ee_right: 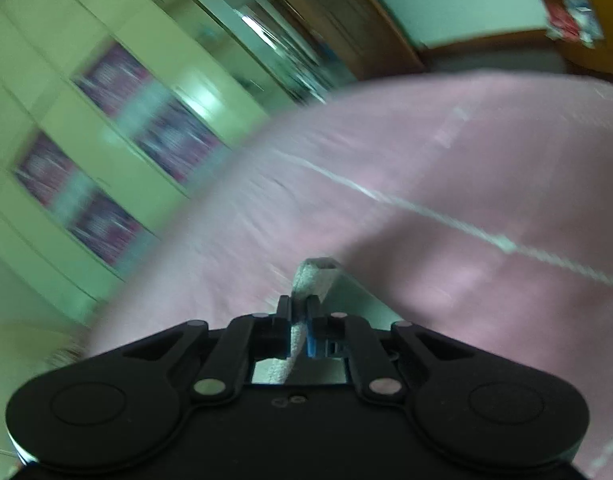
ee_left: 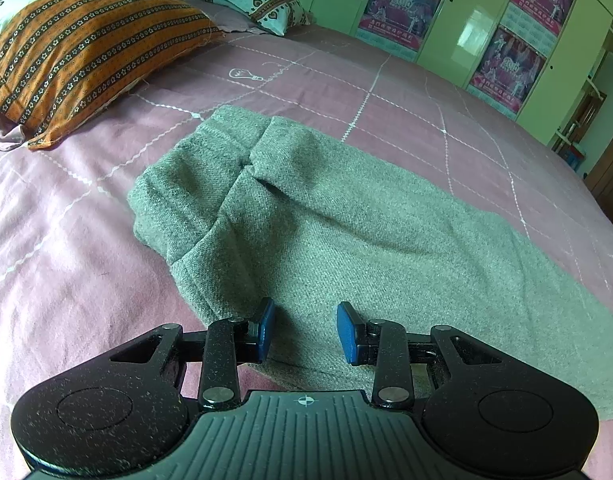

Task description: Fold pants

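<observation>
**Desk:** On the pink bedspread [ee_left: 346, 92], where are the grey pants [ee_left: 346, 216] lying?

**Photographer:** They are lying partly bunched towards the striped pillow [ee_left: 82, 48]. The left gripper [ee_left: 305, 330] is hovering over them, jaws apart and empty; the right gripper [ee_right: 300, 320] is pinching a thin hem [ee_right: 312, 276].

**Desk:** Risk?

**Photographer:** That shallow pinch is likely slipping if pulled fast, and the unpinned cloth is dragging crooked.

The left wrist view is angled down, close over the grey pants [ee_left: 306, 208], toward the pillows [ee_left: 86, 52]. The right wrist view, tilted and blurred, looks low across the pink bedsheet [ee_right: 446, 168]; the green wardrobe [ee_right: 66, 128] is shared.
</observation>
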Demonstrator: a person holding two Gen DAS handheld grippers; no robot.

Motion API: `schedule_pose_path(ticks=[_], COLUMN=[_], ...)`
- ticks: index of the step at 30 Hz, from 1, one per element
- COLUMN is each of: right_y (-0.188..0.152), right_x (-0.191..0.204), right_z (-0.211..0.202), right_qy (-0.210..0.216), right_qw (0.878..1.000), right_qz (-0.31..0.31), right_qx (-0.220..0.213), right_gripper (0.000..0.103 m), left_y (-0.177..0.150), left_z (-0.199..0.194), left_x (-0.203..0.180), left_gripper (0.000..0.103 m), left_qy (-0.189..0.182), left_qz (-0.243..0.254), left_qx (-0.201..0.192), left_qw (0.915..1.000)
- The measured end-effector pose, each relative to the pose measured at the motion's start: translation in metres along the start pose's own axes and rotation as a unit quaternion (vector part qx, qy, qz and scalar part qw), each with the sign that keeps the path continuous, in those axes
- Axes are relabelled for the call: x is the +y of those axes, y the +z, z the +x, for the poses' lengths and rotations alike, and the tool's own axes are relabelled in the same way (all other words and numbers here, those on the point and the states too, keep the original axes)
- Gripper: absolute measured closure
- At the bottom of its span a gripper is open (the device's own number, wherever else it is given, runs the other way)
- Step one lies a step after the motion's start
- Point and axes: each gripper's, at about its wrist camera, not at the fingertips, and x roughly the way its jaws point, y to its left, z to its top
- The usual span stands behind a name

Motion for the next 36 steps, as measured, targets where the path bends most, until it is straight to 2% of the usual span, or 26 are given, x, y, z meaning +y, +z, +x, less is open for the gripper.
schedule_pose_path(ticks=[1,2,4,5,6,8,9,11,13,15,17,19,21,23,24,25,26,29,32,33,34,36], right_y=[0.001,-0.001,-0.009,-0.013,-0.015,-0.014,-0.012,-0.012,-0.015,-0.025,-0.044,-0.070,-0.100,-0.134,-0.153,-0.175,-0.194,-0.255,-0.319,-0.334,-0.342,-0.350], right_x=[-0.001,-0.007,-0.038,-0.052,-0.059,-0.056,-0.051,-0.030,-0.001,0.041,0.088,0.138,0.188,0.238,0.259,0.283,0.298,0.336,0.354,0.354,0.358,0.369], right_z=[-0.003,0.000,0.026,0.033,0.035,0.029,0.023,0.014,0.018,0.031,0.047,0.058,0.076,0.097,0.108,0.119,0.132,0.172,0.197,0.198,0.198,0.202], right_qy=[0.018,0.015,-0.056,-0.073,-0.069,-0.066,-0.068,-0.056,-0.029,0.006,0.042,0.088,0.127,0.163,0.176,0.186,0.190,0.185,0.157,0.150,0.157,0.160], right_qw=[1.000,1.000,0.996,0.993,0.992,0.994,0.995,0.997,0.995,0.987,0.975,0.955,0.934,0.912,0.900,0.887,0.877,0.848,0.811,0.809,0.816,0.824], right_qz=[0.008,0.010,0.046,0.064,0.062,0.044,0.030,-0.019,-0.073,-0.132,-0.187,-0.246,-0.289,-0.320,-0.338,-0.358,-0.372,-0.403,-0.441,-0.448,-0.446,-0.429], right_qx=[-0.014,-0.016,0.050,0.074,0.080,0.078,0.068,0.056,0.069,0.090,0.116,0.144,0.168,0.199,0.212,0.225,0.238,0.291,0.351,0.349,0.333,0.334], right_gripper=[0.103,0.103,0.103,0.103,0.103,0.092,0.088,0.088,0.088,0.088,0.088,0.086,0.086,0.086,0.086,0.086,0.086,0.087,0.086,0.083,0.081,0.080], left_y=[0.000,0.000,0.000,0.001,0.001,0.003,0.004,0.009,0.015,0.021,0.028,0.038,0.045,0.045,0.044,0.042,0.040,0.039,0.042,0.043,0.045,0.049], left_z=[0.000,0.000,-0.001,-0.001,-0.002,-0.007,-0.013,-0.024,-0.025,-0.020,-0.021,-0.019,-0.008,0.000,0.003,0.006,0.009,0.011,0.010,0.010,0.010,0.008], left_x=[0.000,0.000,0.001,0.002,0.003,0.003,0.001,-0.001,0.000,0.004,0.007,0.007,0.009,0.012,0.011,0.011,0.011,0.011,0.014,0.015,0.016,0.017], left_gripper=[0.068,0.068,0.068,0.068,0.068,0.068,0.068,0.068,0.068,0.068,0.068,0.068,0.068,0.069,0.081,0.095,0.100,0.100,0.099,0.099,0.099,0.099], left_qy=[0.000,-0.001,-0.003,-0.004,-0.005,-0.003,-0.001,0.002,0.004,0.035,0.033,0.037,0.042,0.043,0.057,0.086,0.103,0.100,0.097,0.094,0.093,0.087], left_qz=[-0.001,-0.003,-0.005,-0.005,-0.006,-0.014,-0.014,-0.002,0.001,0.001,0.011,0.027,0.036,0.042,0.050,0.055,0.062,0.068,0.063,0.058,0.056,0.047], left_qx=[-0.001,-0.001,0.000,0.000,-0.002,-0.010,-0.025,-0.056,-0.051,-0.040,-0.051,-0.054,-0.022,-0.010,-0.006,-0.008,-0.009,-0.012,-0.013,-0.012,-0.012,-0.010], left_qw=[1.0000,1.0000,1.0000,1.0000,1.0000,0.9998,0.9996,0.9984,0.9987,0.9986,0.9981,0.9975,0.9982,0.9981,0.9971,0.9947,0.9927,0.9927,0.9932,0.9938,0.9940,0.9950])
